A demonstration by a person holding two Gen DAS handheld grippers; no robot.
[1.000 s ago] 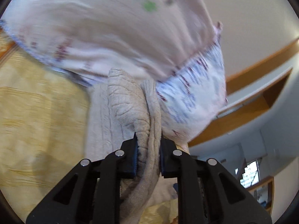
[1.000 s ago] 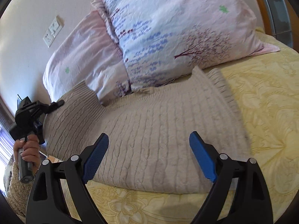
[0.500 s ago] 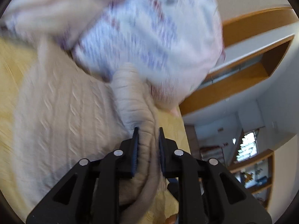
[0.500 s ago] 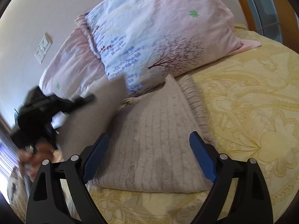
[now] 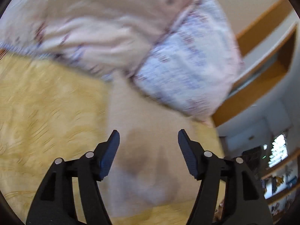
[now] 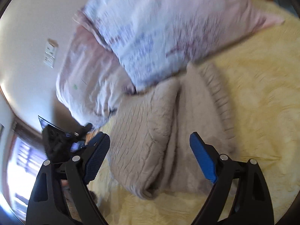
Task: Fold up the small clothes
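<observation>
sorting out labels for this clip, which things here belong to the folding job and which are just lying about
Part of the job:
- beige knit sweater, folded over on the bedspread
- left gripper, open above the sweater
- right gripper, open, holding nothing

Just lying about:
- floral pillows at the sweater's far edge
- yellow bedspread
- wall socket

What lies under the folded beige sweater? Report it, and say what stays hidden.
The beige knit sweater lies on the yellow patterned bedspread, its far edge against the floral pillow. Whatever lies between its folded layers is covered.
</observation>
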